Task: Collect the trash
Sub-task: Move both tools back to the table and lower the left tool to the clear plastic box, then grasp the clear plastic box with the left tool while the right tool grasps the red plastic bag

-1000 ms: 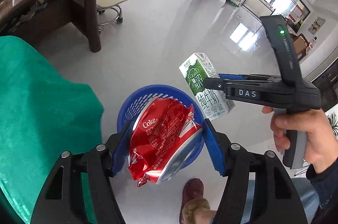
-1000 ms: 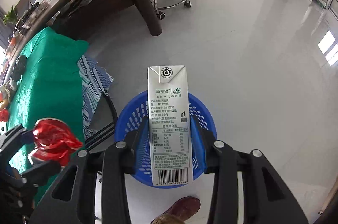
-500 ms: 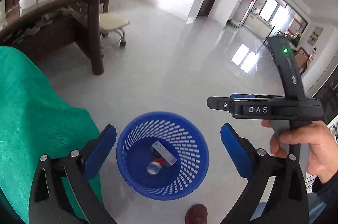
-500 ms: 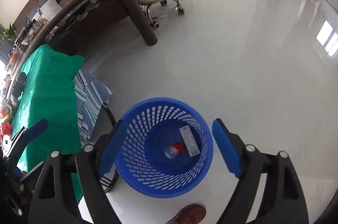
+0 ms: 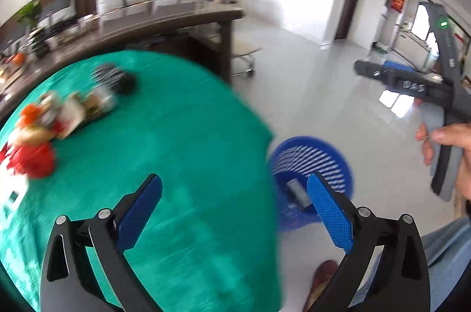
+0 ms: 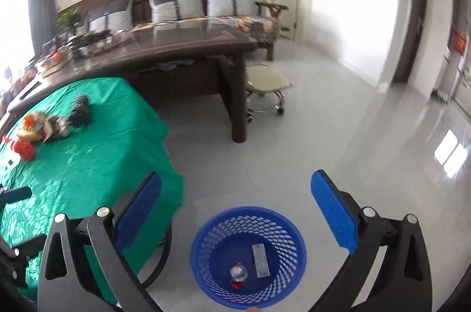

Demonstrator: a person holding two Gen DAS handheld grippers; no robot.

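Note:
My left gripper [image 5: 235,213] stands open with nothing between its blue pads [image 5: 141,212], over the edge of the green-clothed table [image 5: 182,135]. The right gripper [image 6: 235,210] is above the blue basket [image 6: 282,226]; its jaws are opening and hold nothing. It also shows in the left wrist view, the right gripper [image 5: 374,67] held by a hand [image 5: 450,141]. In the basket lie the crushed red can [image 6: 238,273] and the milk carton [image 6: 260,260]. More trash lies blurred on the table: a red item [image 6: 23,150], a mixed pile [image 6: 38,126] and a black object [image 6: 81,110].
A long dark desk [image 6: 176,47] stands behind the green table, with a wheeled stool [image 6: 266,82] beside its leg and a sofa [image 6: 191,6] along the wall. The basket [image 5: 312,162] stands on a pale glossy floor beside the table's corner. A shoe [image 5: 323,276] is near the basket.
Both grippers opened, and the red can and the milk carton dropped into the basket. Both views then rose and swung left, bringing the green table and its trash into sight.

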